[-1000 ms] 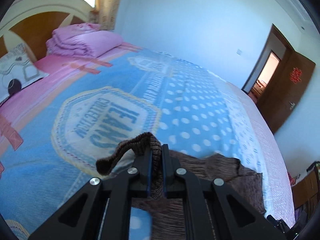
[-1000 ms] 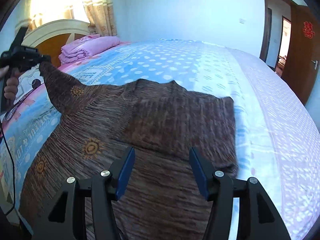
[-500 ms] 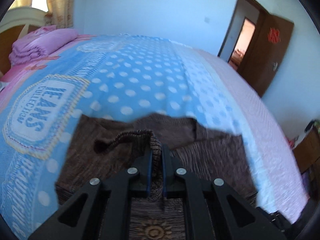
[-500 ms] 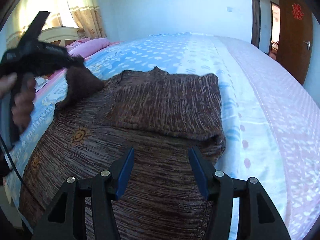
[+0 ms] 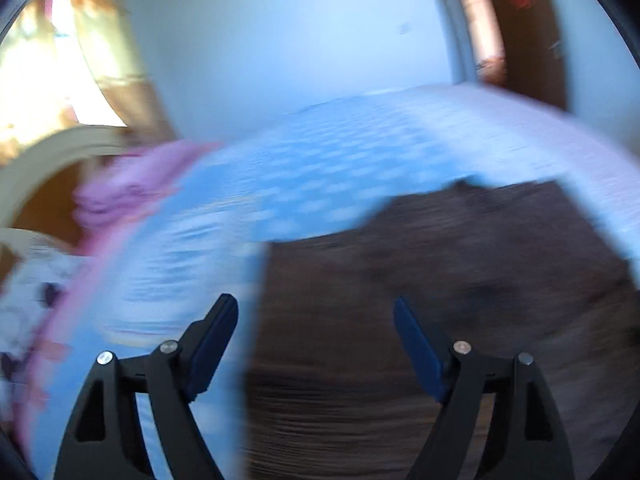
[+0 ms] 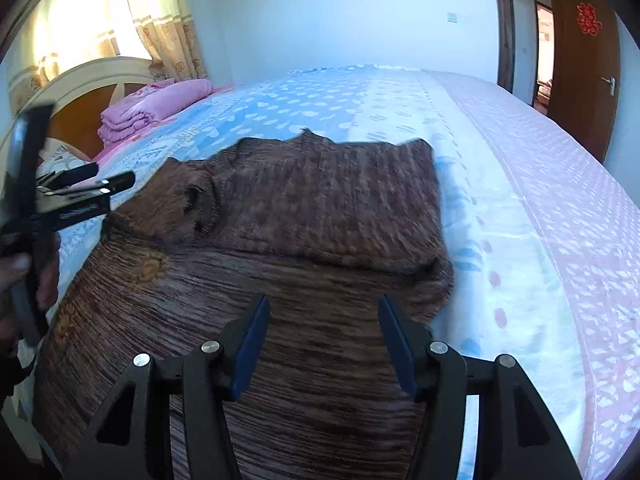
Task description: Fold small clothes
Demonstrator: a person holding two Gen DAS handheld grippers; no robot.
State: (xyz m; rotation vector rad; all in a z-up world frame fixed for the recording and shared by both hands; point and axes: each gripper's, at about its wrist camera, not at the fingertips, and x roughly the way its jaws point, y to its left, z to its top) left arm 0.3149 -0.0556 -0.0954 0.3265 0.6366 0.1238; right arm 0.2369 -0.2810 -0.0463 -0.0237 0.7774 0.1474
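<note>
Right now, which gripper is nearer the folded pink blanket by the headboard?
Left. The left gripper hangs open off the brown sweater's left edge, on the pink blanket's side. The right gripper is open over the sweater's near end, farther back.

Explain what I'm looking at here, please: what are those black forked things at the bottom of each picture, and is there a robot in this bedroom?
There is no robot. A person holds a two-finger gripper in each hand, and a small wide-angle camera on each one looks forward along its fingers. That is why the room bulges.

One picture comes from the left gripper, and it is blurred. The other comes from the right gripper. In the right view the left gripper and the person's hand also appear at the left edge.

Both grippers are open and hold nothing. On the bed lies a brown knitted sweater, with its upper parts folded in over the body. A folded pink quilt sits near the headboard.
</note>
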